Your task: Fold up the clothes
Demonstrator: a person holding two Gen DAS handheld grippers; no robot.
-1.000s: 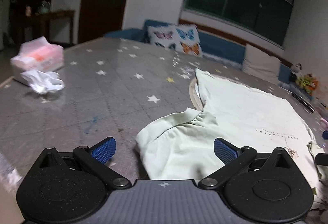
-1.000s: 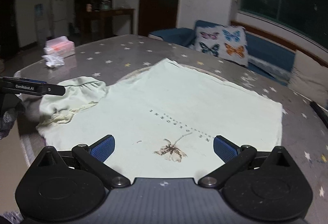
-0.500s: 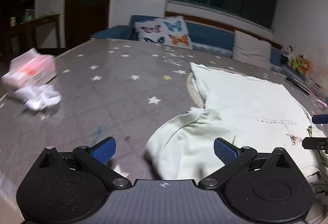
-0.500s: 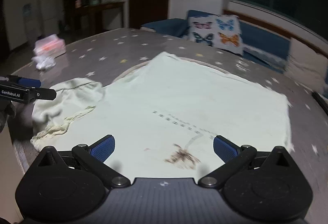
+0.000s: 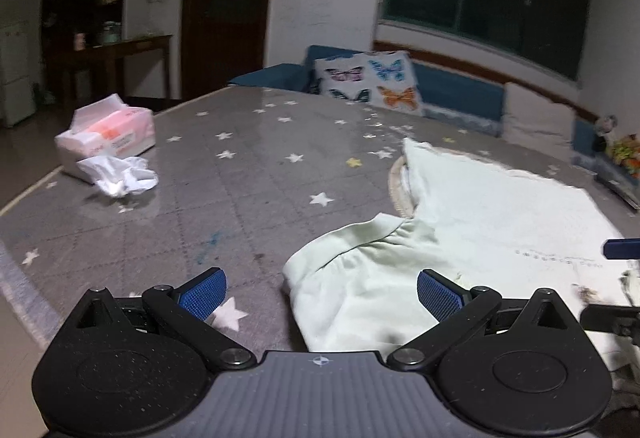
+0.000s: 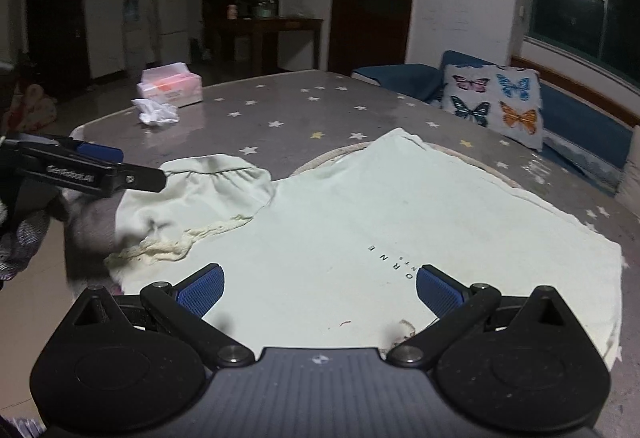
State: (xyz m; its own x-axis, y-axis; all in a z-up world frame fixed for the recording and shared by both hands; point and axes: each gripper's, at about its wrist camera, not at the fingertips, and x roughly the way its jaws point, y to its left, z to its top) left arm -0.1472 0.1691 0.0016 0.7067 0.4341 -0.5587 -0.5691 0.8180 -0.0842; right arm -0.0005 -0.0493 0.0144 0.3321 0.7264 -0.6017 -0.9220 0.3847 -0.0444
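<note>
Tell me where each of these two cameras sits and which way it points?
Left wrist view: sits on the left tool, looks across the table at the shirt's sleeve; shows its own open blue fingers and the right tool's tips at the right edge.
Right wrist view: sits on the right tool, looks over the pale green shirt; shows its open fingers and the left tool at the left.
Both share the shirt, tissue pack, butterfly pillow.
</note>
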